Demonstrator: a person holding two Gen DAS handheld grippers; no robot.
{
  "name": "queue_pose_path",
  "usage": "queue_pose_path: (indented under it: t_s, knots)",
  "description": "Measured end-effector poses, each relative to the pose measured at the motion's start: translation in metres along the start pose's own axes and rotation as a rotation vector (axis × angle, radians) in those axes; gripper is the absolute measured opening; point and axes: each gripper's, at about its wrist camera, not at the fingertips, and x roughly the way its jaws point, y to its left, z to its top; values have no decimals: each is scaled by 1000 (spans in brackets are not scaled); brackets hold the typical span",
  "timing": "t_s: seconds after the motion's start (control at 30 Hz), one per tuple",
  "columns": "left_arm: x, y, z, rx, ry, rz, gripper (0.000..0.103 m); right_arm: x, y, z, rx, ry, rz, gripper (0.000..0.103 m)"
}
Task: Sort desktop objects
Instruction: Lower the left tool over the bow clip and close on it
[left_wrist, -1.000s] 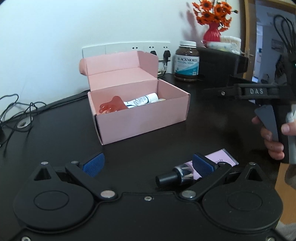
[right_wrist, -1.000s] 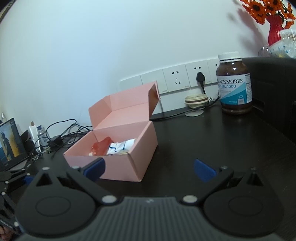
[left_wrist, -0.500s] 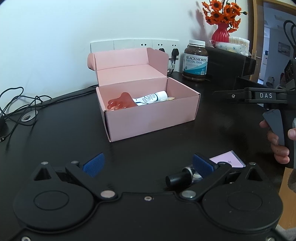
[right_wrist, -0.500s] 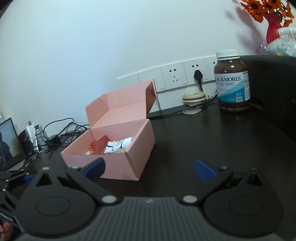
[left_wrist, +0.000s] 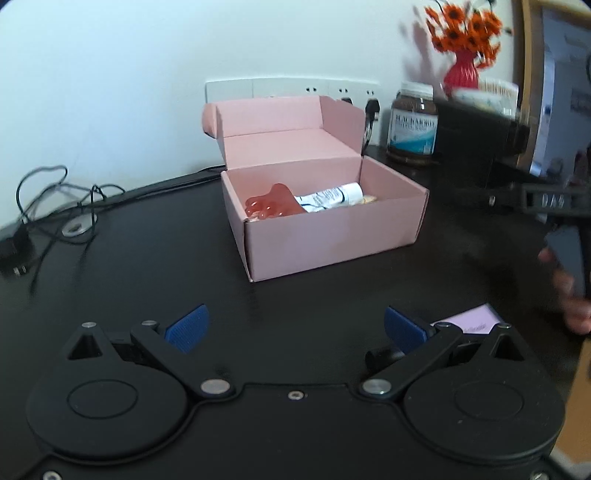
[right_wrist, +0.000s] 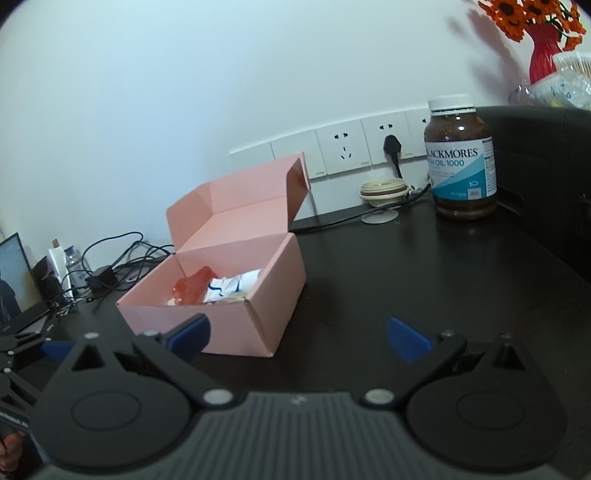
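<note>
Left gripper (left_wrist: 293, 325) linkage hides most of a dark bottle (left_wrist: 380, 356) (blurred).

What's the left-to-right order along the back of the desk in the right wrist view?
Laptop screen → white tube → tangle of black cables → pink box → beige round gadget → Blackmores fish oil bottle → red vase.

box (left_wrist: 332, 243) seen in plain pink | paw thing inside (left_wrist: 271, 206) glossy red | tube (left_wrist: 328, 197) white, dark print | table (left_wrist: 147, 266) black | fingers (left_wrist: 186, 328) done in blue pads on black | bottle (right_wrist: 460, 166) brown, white cap, teal-white label | card (left_wrist: 469, 321) lilac | vase (right_wrist: 543, 51) red, flowers (right_wrist: 517, 14) orange | sockets (right_wrist: 340, 151) white
</note>
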Motion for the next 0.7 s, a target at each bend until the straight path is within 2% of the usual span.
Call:
queue_pose_path:
  t_s: [0.1,0.17,0.33,0.43,0.53,0.7]
  knots:
    - [-5,5,0,-26,-18,-26,103,1,0,0,2,1,0,102]
    - [-8,2,-1,-8,-31,-57,103,1,0,0,4,2,0,102]
    - [-22,-23,-7,121,-75,-152,103,-1,-2,-1,14,-6,-1,102]
    - [-31,-41,-11,179,-70,-203,103,0,-2,-1,16,-8,1,102]
    - [-33,-58,-13,181,-10,-220,103,-1,-3,-1,17,-9,5,102]
    - [-32,-75,-20,141,23,-183,103,-1,-4,-1,19,-13,13,102]
